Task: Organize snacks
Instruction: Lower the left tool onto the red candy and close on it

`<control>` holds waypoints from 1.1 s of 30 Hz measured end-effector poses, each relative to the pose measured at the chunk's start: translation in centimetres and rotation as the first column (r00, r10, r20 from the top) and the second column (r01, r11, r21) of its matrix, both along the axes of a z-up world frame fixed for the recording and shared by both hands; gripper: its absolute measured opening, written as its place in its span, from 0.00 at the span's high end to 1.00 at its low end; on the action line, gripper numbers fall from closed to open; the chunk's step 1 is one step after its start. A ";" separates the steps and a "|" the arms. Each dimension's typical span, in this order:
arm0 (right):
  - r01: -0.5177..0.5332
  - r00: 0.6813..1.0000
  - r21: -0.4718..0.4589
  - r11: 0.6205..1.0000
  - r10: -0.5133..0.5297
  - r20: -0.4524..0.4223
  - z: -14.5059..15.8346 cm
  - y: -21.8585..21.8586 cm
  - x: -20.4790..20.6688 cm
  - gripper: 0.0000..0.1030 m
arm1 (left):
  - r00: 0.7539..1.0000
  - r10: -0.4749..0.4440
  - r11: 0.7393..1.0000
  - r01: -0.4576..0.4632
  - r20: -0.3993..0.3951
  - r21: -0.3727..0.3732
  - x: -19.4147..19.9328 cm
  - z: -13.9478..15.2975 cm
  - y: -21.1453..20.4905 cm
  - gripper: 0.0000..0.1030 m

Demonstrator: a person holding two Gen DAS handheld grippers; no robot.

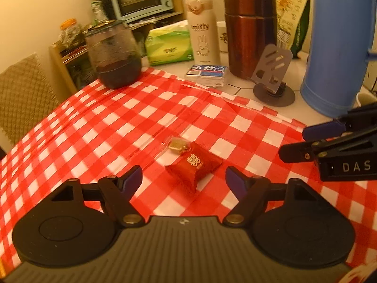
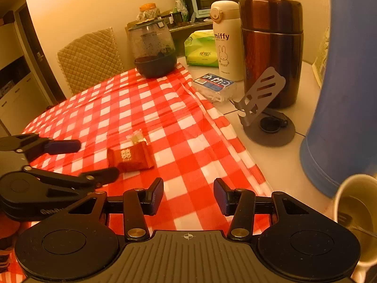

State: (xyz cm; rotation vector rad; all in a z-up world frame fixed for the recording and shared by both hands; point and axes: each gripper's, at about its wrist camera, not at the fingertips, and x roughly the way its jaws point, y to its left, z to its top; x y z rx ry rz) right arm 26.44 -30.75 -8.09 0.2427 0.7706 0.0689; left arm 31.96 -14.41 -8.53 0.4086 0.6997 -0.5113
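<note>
A red snack packet with gold print [image 1: 194, 165] lies on the red-and-white checked tablecloth [image 1: 117, 122], with a small clear-wrapped candy [image 1: 177, 144] touching its far end. My left gripper [image 1: 183, 180] is open, low over the cloth, with the packet just ahead between its fingers. It also shows in the right wrist view [image 2: 96, 159], open around the packet [image 2: 129, 158]. My right gripper [image 2: 188, 197] is open and empty over the cloth near its right edge; in the left wrist view [image 1: 292, 142] it enters from the right.
At the back stand a dark glass jar [image 1: 115, 54], a green tissue pack [image 1: 168, 47], a white Miffy bottle [image 1: 202, 28], a brown flask [image 1: 251, 30], a blue thermos [image 1: 339, 47], a grey phone stand [image 1: 273, 75] and a small blue-labelled pack [image 1: 207, 73]. A cup [image 2: 358, 219] sits at the right.
</note>
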 end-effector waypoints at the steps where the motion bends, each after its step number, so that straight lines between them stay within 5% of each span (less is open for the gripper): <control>1: 0.002 1.000 0.001 1.000 -0.002 -0.001 -0.2 0.0 0.3 0.53 | 1.000 -0.013 1.000 0.013 0.005 0.014 0.3 -0.4 -0.3 0.30; 12: 0.020 1.000 -0.004 1.000 -0.020 -0.008 -1.2 -0.4 1.7 0.53 | 0.992 -0.128 0.989 0.128 -0.006 0.069 2.3 -2.7 -2.3 0.54; 16: 0.023 1.000 -0.004 1.000 -0.023 -0.012 -1.5 -0.4 2.1 0.53 | 0.992 -0.118 0.991 0.120 -0.033 0.059 2.2 -2.6 -2.2 0.74; 22: 0.002 1.000 0.002 1.000 -0.002 -0.004 -1.5 0.2 2.9 0.53 | 0.990 0.098 0.990 -0.107 -0.100 -0.088 1.2 -1.6 1.8 0.77; 28: -0.132 0.990 -0.013 0.991 0.133 0.041 -1.6 2.6 5.1 0.53 | 0.936 0.334 0.924 -0.348 -0.110 -0.158 -0.6 -1.3 6.8 0.77; 33: -0.234 0.968 -0.058 0.970 0.238 0.074 -2.2 5.1 7.5 0.53 | 0.898 0.422 0.879 -0.439 -0.126 -0.187 -0.9 -1.8 8.8 0.77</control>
